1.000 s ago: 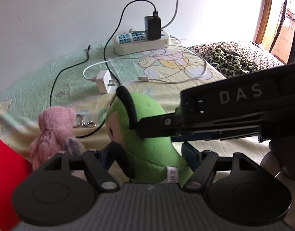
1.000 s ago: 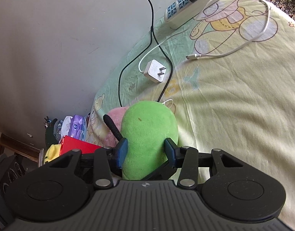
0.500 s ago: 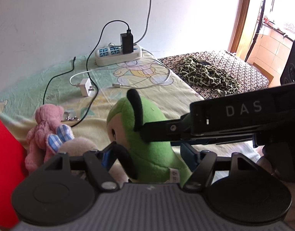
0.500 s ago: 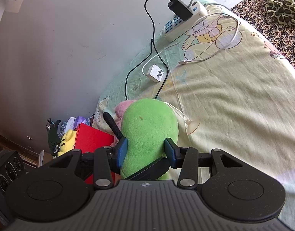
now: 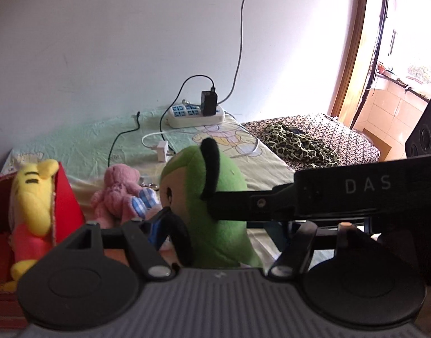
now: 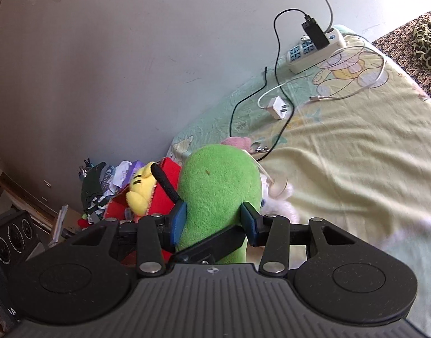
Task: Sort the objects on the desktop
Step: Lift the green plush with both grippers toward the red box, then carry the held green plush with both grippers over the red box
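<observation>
1. The right gripper has its two blue pads pressed into either side of the green plush toy, clamped firmly on its body.
2. From the left wrist view that same green plush toy sits right in front of the camera, black ear up, with the right tool's black finger reaching across it from the right.
3. The left gripper stands with its blue pads apart on either side of the toy's lower body; whether they press on it or just bracket it, I cannot tell.
4. To the left there is a red box with a yellow plush toy standing inside it against the wall of the box.
5. Between box and green toy, a pink plush toy lies on the pale yellow-green sheet.
6. Further back on the sheet: a white charger plug with its white cable, a black cable, and a white power strip at the wall carrying a black adapter.
7. In the right wrist view the green toy is held close above the red box, with the yellow plush toy peeking out just beside it.
</observation>
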The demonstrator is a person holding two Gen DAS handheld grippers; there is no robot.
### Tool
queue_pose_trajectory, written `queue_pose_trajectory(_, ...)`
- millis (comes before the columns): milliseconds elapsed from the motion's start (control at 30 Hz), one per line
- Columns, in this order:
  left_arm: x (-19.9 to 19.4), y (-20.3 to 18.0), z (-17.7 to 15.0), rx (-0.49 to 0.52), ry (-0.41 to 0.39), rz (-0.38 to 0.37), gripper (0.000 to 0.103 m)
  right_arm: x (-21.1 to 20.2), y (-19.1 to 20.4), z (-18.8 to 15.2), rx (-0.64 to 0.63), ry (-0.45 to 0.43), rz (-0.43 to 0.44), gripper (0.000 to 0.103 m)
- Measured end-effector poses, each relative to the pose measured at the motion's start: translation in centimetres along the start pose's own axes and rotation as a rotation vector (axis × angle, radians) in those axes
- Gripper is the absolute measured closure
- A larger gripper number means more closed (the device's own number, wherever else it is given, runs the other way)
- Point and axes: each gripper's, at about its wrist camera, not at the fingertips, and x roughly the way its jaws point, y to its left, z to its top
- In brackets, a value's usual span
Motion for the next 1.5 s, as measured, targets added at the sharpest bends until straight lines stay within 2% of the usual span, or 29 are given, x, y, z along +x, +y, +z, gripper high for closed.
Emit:
queue_pose_trajectory(333, -7.1, 8.2, -1.2, -0.034, -0.092, 0.016, 0.032, 4.2, 9.1, -3.1, -0.092, -0.060, 0.043, 0.056)
queue_pose_trajectory(500, -9.8, 12.6, -1.8, -0.038, -0.129, 0.059, 0.032, 7.2, 12.7, -4.5, -0.134, -0.076, 0.082, 0.056)
queue_pose_trajectory(700, -11.7, 17.1, -2.5, -0.015, -0.149, 0.148, 0.032, 11.3, 16.2, -5.9, -0.170, -0.085, 0.146, 0.056)
queue_pose_trajectory(967, -10.3, 21.7, -3.4, -0.006, -0.109, 0.207, 0.031, 16.9, 17.9, -6.9, -0.182, -0.053, 0.178, 0.055)
queue_pose_trajectory(1067, -9.1, 23.2, -4.0, -0.014, -0.076, 0.204, 0.030, 18.0, 17.5, -7.3, -0.176, -0.032, 0.171, 0.055)
queue_pose_trajectory(1267, -6.6, 24.7, -5.0, -0.014, -0.008, 0.162, 0.031, 19.4, 16.8, -8.2, -0.191, -0.009, 0.088, 0.055)
queue_pose_trajectory(1500, -4.4, 25.6, -5.3, -0.016, 0.049, 0.138, 0.032, 20.4, 15.6, -7.8, -0.197, 0.027, 0.019, 0.055)
